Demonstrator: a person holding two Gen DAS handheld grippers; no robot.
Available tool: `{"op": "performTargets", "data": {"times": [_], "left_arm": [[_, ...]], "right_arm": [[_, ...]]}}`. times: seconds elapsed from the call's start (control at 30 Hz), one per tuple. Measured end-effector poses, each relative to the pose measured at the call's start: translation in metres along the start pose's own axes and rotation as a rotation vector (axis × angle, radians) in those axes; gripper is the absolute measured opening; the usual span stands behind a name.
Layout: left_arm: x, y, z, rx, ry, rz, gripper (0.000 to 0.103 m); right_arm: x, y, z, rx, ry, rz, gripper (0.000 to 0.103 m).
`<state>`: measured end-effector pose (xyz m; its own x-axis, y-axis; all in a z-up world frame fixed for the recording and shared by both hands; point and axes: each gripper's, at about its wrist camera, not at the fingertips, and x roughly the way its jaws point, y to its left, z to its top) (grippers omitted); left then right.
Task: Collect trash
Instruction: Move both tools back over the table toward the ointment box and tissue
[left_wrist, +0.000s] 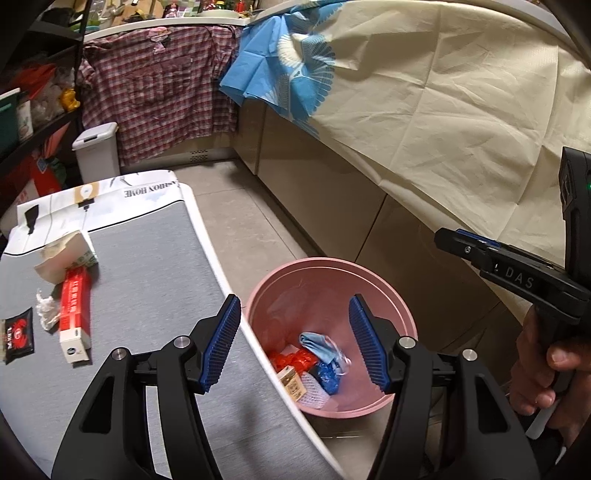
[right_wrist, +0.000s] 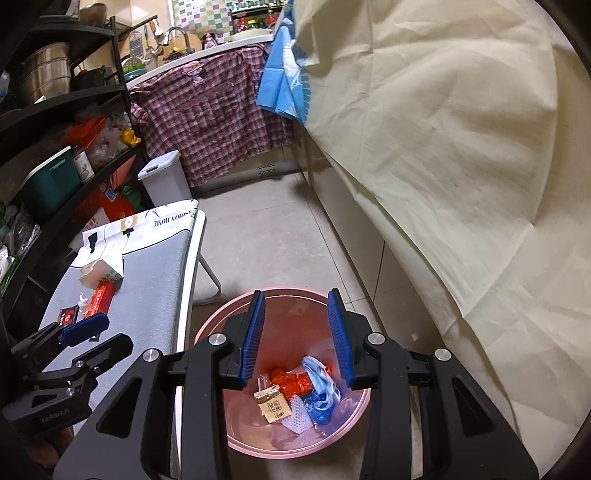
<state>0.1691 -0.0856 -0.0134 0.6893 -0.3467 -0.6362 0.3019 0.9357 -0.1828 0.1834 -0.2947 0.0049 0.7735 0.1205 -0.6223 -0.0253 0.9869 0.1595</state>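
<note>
A pink bin (left_wrist: 391, 295) (right_wrist: 236, 439) stands on the floor beside the grey table (left_wrist: 147, 295) (right_wrist: 147, 306). It holds a blue face mask (left_wrist: 318, 344) (right_wrist: 320, 373), red wrapper (left_wrist: 291, 360), blue wrapper, white foam net and a small carton (right_wrist: 272, 407). On the table lie a red box (left_wrist: 75, 314) (right_wrist: 101, 297), an open milk carton (left_wrist: 72, 254) (right_wrist: 101, 275), a crumpled tissue (left_wrist: 48, 308) and a black sachet (left_wrist: 17, 334) (right_wrist: 67, 316). My left gripper (left_wrist: 295, 343) is open and empty over the table's edge and the bin. My right gripper (right_wrist: 297, 338) is open and empty above the bin.
A cream cloth (left_wrist: 461, 110) (right_wrist: 461, 147) drapes over the counter on the right. A plaid shirt (left_wrist: 162, 85) (right_wrist: 214, 114) hangs at the back. A white lidded bin (left_wrist: 96, 151) (right_wrist: 164, 179) stands by black shelves (right_wrist: 55, 129). Tiled floor (right_wrist: 266, 240) lies between.
</note>
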Motion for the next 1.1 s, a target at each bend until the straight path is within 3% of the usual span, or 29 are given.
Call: {"op": "performTargets", "data": {"times": [0.43, 0.6, 0.7, 0.97, 1.1], "left_arm": [[-0.053, 0.061, 0.006, -0.086, -0.075, 0.115, 0.057], [-0.081, 0.098, 0.012, -0.133, -0.105, 0.179, 0.046], [-0.097, 0.121, 0.018, -0.152, -0.106, 0.217, 0.045], [-0.133, 0.175, 0.032, -0.123, -0.14, 0.326, 0.044], [-0.135, 0.214, 0.023, -0.23, -0.161, 0.337, 0.043]], "right_arm": [[-0.017, 0.05, 0.005, -0.053, -0.058, 0.079, 0.036], [-0.026, 0.072, 0.007, -0.066, -0.093, 0.14, 0.036], [-0.03, 0.087, 0.007, -0.08, -0.113, 0.172, 0.036], [-0.022, 0.148, 0.004, -0.134, -0.096, 0.286, 0.036], [-0.01, 0.187, -0.003, -0.185, -0.087, 0.334, 0.036]]}}
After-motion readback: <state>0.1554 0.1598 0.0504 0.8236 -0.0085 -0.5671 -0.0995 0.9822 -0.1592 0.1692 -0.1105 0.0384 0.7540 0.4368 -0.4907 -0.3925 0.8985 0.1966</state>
